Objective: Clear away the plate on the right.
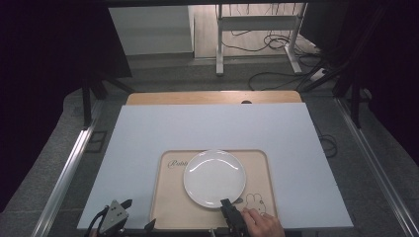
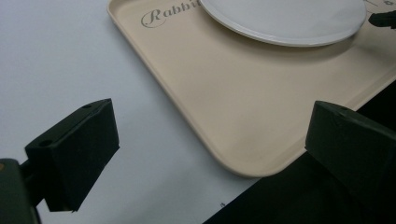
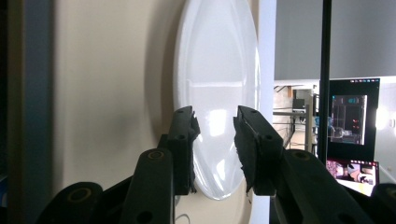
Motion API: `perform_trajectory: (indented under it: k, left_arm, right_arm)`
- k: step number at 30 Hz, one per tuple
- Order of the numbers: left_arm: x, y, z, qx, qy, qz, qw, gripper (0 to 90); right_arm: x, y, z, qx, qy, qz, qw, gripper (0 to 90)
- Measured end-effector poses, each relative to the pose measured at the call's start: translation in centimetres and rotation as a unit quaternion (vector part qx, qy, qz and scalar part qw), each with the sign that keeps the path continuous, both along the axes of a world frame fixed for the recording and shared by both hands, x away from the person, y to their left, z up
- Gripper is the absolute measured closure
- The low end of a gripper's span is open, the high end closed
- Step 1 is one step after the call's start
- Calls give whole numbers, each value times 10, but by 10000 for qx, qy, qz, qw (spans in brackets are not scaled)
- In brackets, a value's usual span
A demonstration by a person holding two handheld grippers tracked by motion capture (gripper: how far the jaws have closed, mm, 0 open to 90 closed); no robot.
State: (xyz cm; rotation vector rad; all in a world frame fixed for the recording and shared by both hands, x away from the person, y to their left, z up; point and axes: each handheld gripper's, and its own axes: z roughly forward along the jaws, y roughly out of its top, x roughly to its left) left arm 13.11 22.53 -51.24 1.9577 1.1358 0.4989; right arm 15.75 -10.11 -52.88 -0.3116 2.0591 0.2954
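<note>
**Open counter all round, one plate in the way**

Wide bare counter (image 1: pixel 212 128) beyond the tray (image 1: pixel 165 207), and bare strips down both its sides, so there's room to pass there. The plate (image 1: pixel 215 177) sits mid-tray, covering most of its width; bare tray floor lies at the near left corner and along the near edge. The right gripper (image 1: pixel 228 206) is tight against the plate's near rim, its jaws parted with the rim in the gap between them. The left gripper (image 1: pixel 118 210) hangs at the counter's near left edge, jaws spread wide over the tray's corner and bare counter, nothing between them. A raised tray lip borders that corner.
</note>
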Motion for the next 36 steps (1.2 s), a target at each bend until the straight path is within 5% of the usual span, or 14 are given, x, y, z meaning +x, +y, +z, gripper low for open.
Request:
perform_trajectory:
  k: [21,36]
  left_arm:
    - [0,0,0,0,-5,-4,10000,23]
    - [0,0,0,1,-3,-5,10000,23]
  right_arm:
    - [11,-15,9,287,49,-281,9992,597]
    - [19,-28,20,819,381,-542,9944,557]
